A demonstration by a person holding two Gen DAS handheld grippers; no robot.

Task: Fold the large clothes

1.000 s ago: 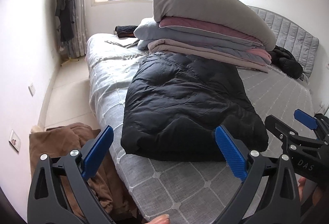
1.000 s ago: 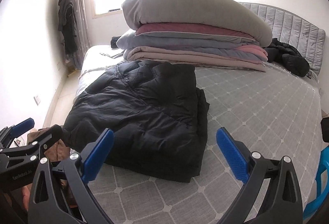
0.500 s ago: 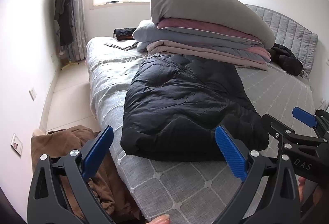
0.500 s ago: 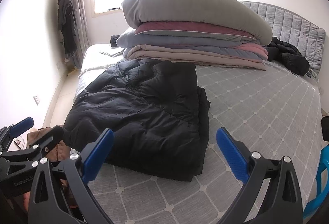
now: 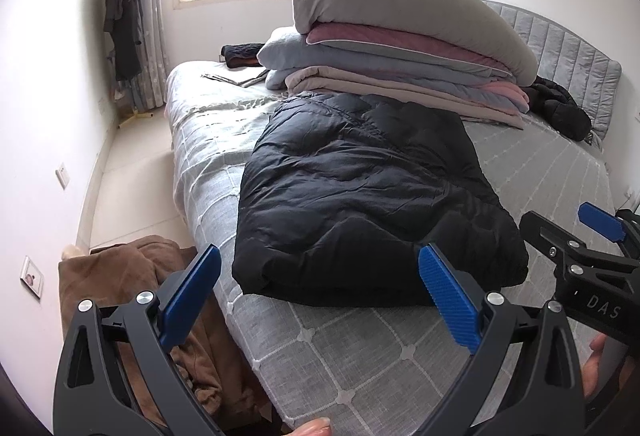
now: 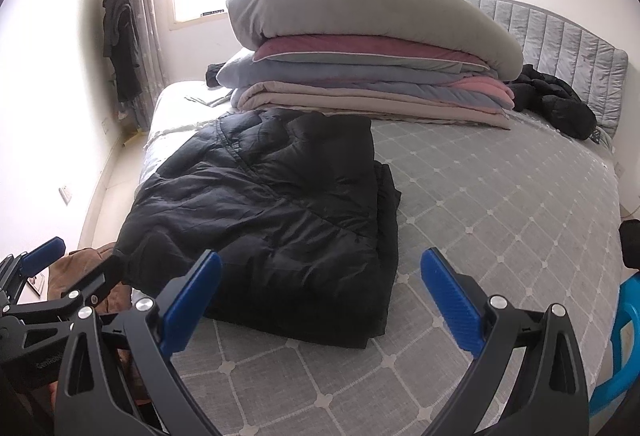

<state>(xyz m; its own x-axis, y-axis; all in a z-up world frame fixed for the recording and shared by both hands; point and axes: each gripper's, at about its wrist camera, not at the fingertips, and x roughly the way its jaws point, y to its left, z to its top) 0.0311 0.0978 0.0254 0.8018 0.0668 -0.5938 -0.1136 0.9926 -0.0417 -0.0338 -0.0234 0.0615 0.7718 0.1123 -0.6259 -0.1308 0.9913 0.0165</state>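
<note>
Black puffer jacket (image 5: pixel 360 203) lies on bed (image 5: pixel 352 348), 12 o'clock of my tongs, doubled lengthwise into long slab. Judged partly folded; crosswise fold outstanding. My left gripper (image 5: pixel 320 288) and right gripper (image 6: pixel 320 288): both spread wide, holding nothing, clear of the jacket.

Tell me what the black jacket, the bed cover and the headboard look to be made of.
Black jacket: seemingly smooth synthetic shell with puffy filling; stitched channels and a slight sheen.
Bed cover: grey woven fabric, matte, quilted in a diamond grid.
Headboard: padded grey upholstery in vertical channels, faint sheen, possibly velvet.
</note>
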